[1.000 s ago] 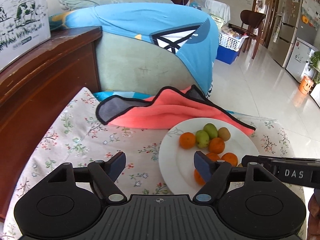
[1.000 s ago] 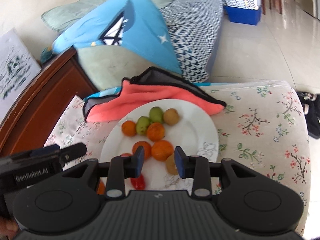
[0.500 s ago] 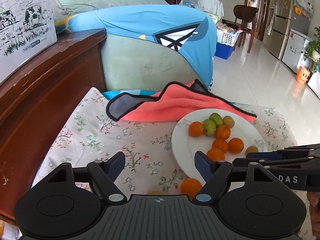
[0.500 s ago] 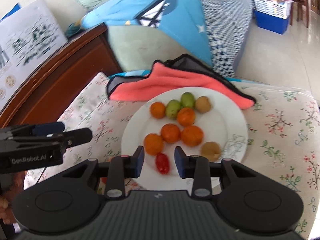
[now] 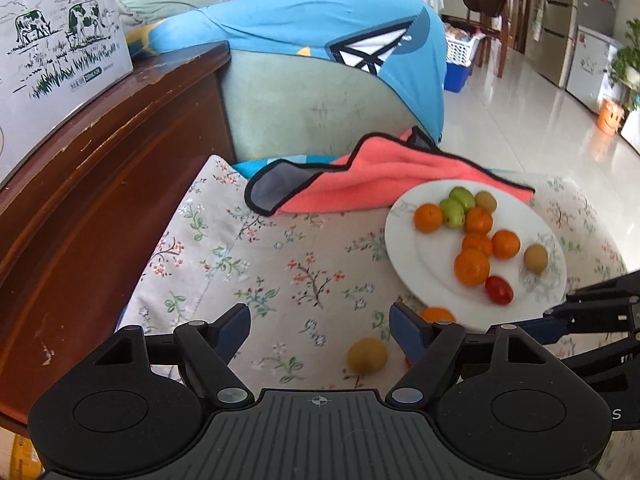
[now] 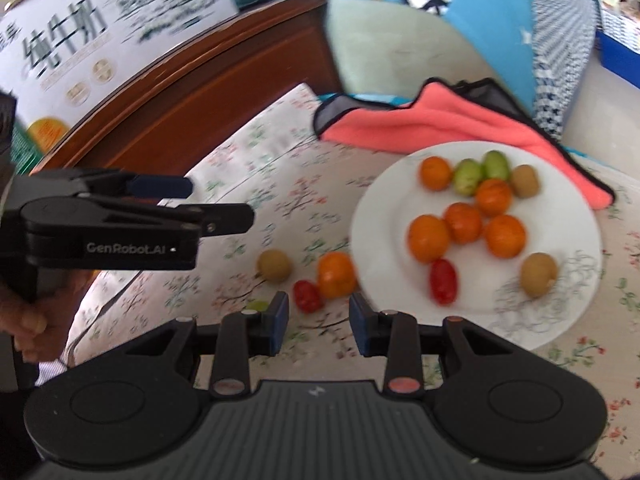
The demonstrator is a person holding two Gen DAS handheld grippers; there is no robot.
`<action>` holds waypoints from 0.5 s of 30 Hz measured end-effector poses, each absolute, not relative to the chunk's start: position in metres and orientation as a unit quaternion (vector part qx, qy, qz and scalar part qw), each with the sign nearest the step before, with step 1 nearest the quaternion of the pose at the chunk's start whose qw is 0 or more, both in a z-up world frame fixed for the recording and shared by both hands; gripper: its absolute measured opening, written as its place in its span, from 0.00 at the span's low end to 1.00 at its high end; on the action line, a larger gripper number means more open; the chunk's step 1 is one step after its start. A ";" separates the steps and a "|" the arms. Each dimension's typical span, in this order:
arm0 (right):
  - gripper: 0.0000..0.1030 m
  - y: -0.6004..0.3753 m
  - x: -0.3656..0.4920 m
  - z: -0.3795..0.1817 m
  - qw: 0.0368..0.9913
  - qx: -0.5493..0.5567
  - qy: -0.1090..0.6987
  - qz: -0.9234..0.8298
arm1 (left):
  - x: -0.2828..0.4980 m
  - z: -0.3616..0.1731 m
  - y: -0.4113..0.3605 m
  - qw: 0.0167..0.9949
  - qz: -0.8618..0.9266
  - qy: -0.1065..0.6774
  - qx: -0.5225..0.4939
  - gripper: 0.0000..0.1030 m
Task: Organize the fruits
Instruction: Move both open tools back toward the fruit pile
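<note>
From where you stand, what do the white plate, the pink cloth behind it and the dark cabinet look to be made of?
White plate: probably glazed ceramic, smooth and shiny, with a faint printed pattern near the rim.
Pink cloth: soft fleece or microfibre, going by its matte, fuzzy folds and dark stitched edge.
Dark cabinet: varnished reddish-brown wood; glossy, chipped pale in spots.

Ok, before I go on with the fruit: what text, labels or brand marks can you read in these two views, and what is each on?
"GenRobot.AI": on the side of the left gripper, seen in the right wrist view.
"纯牛奶": large characters on the white carton on the wooden cabinet; blurred but readable.
"S": a lone letter on the right gripper's body at the edge of the left wrist view; the rest is cut off.
Small print on the carton under the cow drawing: too small to read.
</note>
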State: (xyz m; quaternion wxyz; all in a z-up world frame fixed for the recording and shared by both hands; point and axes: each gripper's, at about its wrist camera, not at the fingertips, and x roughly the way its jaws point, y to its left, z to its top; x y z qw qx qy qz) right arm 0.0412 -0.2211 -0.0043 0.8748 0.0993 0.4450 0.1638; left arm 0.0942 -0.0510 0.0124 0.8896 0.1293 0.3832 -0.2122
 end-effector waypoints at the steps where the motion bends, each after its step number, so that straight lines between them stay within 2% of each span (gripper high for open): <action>1: 0.34 -0.218 0.041 -0.006 0.873 0.096 0.446 0.170 | 0.093 0.011 -0.049 0.888 -0.214 0.383 0.138 0.75; 12: 0.34 -0.187 0.041 -0.016 0.863 0.056 0.454 0.214 | 0.087 -0.004 -0.033 0.872 -0.214 0.389 0.204 0.75; 15: 0.42 -0.182 0.043 -0.019 0.867 0.046 0.451 0.209 | 0.088 -0.006 -0.026 0.872 -0.211 0.394 0.199 0.75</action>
